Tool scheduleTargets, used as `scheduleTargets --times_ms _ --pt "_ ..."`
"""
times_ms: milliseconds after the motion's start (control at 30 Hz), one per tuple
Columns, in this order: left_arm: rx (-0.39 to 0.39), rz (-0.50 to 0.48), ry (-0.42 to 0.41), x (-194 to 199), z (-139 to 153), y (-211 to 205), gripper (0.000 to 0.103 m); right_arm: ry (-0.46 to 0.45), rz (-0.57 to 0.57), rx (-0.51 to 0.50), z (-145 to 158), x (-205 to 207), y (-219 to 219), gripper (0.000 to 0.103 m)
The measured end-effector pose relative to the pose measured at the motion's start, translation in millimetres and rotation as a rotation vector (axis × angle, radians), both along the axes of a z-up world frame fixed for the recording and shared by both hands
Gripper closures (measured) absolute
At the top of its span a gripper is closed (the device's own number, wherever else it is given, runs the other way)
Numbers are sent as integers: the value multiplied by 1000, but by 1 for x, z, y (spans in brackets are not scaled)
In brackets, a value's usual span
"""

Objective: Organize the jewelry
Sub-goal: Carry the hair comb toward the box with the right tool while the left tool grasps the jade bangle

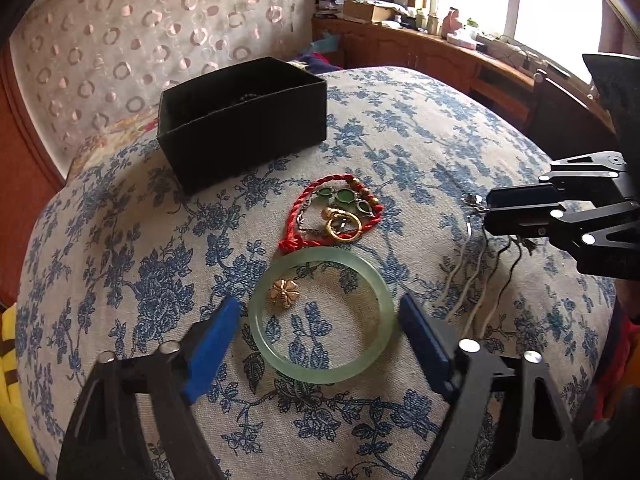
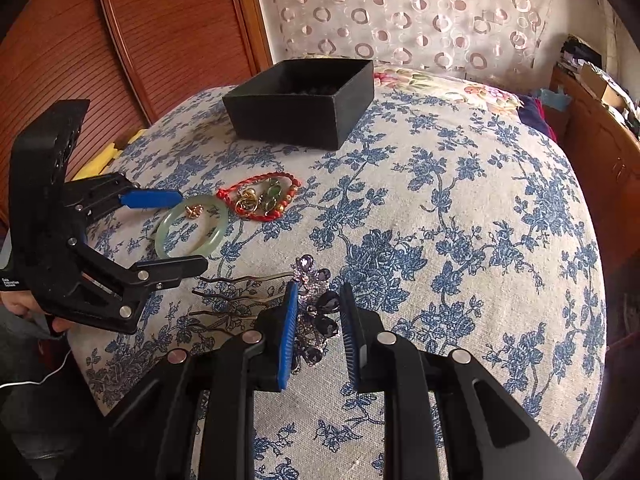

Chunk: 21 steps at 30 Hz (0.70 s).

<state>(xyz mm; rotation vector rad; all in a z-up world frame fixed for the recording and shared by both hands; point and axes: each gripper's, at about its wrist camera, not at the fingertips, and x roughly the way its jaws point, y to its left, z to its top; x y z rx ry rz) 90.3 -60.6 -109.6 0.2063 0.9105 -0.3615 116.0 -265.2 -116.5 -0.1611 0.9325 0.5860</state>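
A pale green jade bangle [image 1: 322,315] lies flat on the floral cloth, with a small gold flower brooch [image 1: 283,292] inside its ring. My left gripper [image 1: 320,320] is open, its blue pads on either side of the bangle, apart from it. Behind lie a red cord bracelet [image 1: 308,208] with green stones and gold rings [image 1: 343,224]. An open black box [image 1: 244,120] stands further back. My right gripper [image 2: 318,308] is open around the purple jewelled head of a hair comb [image 2: 316,312], whose prongs point left.
The cloth-covered surface [image 2: 460,208] curves away to its edges on all sides. A wooden slatted panel [image 2: 160,40] stands at the back left. A cluttered wooden sideboard [image 1: 420,44] runs under the window at the right.
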Motion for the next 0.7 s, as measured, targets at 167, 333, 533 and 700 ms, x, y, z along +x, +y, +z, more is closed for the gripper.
scheduleTargets --times_ms 167,333,533,700 --pt "11 0 -11 -4 3 2 34 -9 -6 -1 4 2 -1 80" --pt "-29 19 -51 -9 19 10 34 -23 -18 2 11 4 -6 80" --pt "-48 37 -91 -10 39 17 34 -51 -28 15 24 8 -9 80" --pt "-55 63 -122 -7 53 24 34 -76 -30 22 37 12 -7 80"
